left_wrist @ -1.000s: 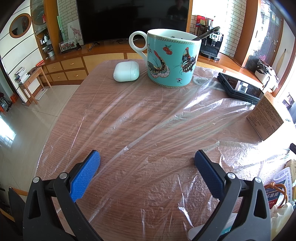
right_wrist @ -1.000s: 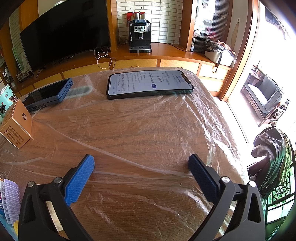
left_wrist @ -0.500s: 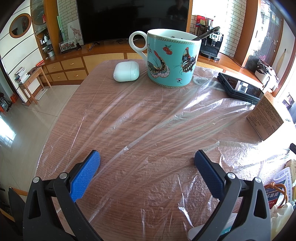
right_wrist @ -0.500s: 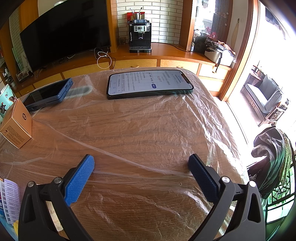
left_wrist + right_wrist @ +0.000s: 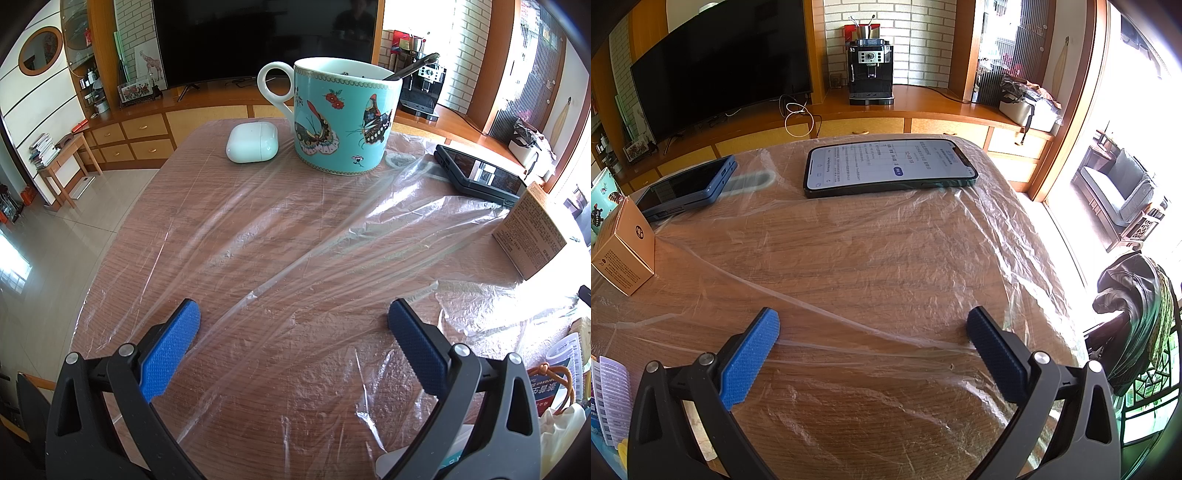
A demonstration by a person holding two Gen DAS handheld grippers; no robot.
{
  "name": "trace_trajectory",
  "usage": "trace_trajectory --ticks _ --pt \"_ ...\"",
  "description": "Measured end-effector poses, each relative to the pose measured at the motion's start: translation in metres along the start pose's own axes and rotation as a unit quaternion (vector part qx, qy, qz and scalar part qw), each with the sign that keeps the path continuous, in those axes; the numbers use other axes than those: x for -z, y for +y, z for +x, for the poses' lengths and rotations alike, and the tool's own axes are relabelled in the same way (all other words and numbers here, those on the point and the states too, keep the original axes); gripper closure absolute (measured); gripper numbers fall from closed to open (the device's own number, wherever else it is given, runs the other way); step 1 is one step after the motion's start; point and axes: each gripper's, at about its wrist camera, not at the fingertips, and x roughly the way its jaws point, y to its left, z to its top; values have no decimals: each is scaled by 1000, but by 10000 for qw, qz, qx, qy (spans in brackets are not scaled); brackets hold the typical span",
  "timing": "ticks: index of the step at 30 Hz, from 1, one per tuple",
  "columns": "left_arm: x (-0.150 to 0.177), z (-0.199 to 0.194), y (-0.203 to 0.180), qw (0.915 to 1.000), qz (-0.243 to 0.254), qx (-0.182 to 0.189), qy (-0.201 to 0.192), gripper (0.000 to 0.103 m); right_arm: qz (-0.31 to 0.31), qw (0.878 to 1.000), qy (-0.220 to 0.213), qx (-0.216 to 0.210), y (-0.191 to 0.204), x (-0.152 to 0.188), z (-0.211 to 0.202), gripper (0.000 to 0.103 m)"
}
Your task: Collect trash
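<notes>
A clear plastic film [image 5: 332, 236] lies spread and wrinkled over the wooden table [image 5: 177, 192]; it also shows in the right wrist view [image 5: 886, 258]. My left gripper [image 5: 293, 314] is open and empty, low over the film near the table's front. My right gripper [image 5: 873, 321] is open and empty over the film. A small cardboard box [image 5: 530, 236] stands at the right; in the right wrist view the box [image 5: 624, 247] stands at the left. Papers and packaging [image 5: 557, 384] lie at the lower right of the left wrist view.
A turquoise butterfly mug [image 5: 343, 122] with a spoon and a white earbud case [image 5: 252, 142] stand at the far edge. A dark blue phone [image 5: 690, 188] and a lit phone [image 5: 890, 166] lie on the table. A printed leaflet [image 5: 611, 398] lies at lower left.
</notes>
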Motion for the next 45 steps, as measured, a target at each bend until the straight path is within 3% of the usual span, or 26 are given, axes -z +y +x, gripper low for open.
trace_trajectory --ticks 23,25,27,29,31,35,40,42,45 --pt "-7 5 0 9999 109 82 40 1 36 10000 74 -24 -3 -4 -2 4" --pt "-10 0 9 9997 -50 230 75 1 110 9999 -83 -21 -9 -3 -17 4" --pt "-14 -17 25 9985 -294 439 -139 1 77 9989 -443 -89 -10 -1 -44 4" --pt "-15 -44 40 9966 -432 598 -373 1 9 9960 -853 -275 -6 4 -80 4" --pt "-11 -67 48 9939 -424 882 -517 2 -182 9898 -1194 -753 2 14 -120 4" --pt "15 -126 40 9835 -59 1651 -742 2 -703 9726 -1565 -1567 38 46 -183 4" --pt "67 -161 -8 9728 843 2001 -812 1 -964 9582 -1371 -2319 93 79 -206 4" --pt "89 -162 -31 9690 1208 2022 -739 1 -1076 9604 -1219 -2263 116 87 -201 4" --pt "104 -157 -44 9671 1328 2070 -645 1 -1179 9634 -1064 -2161 139 91 -191 4"
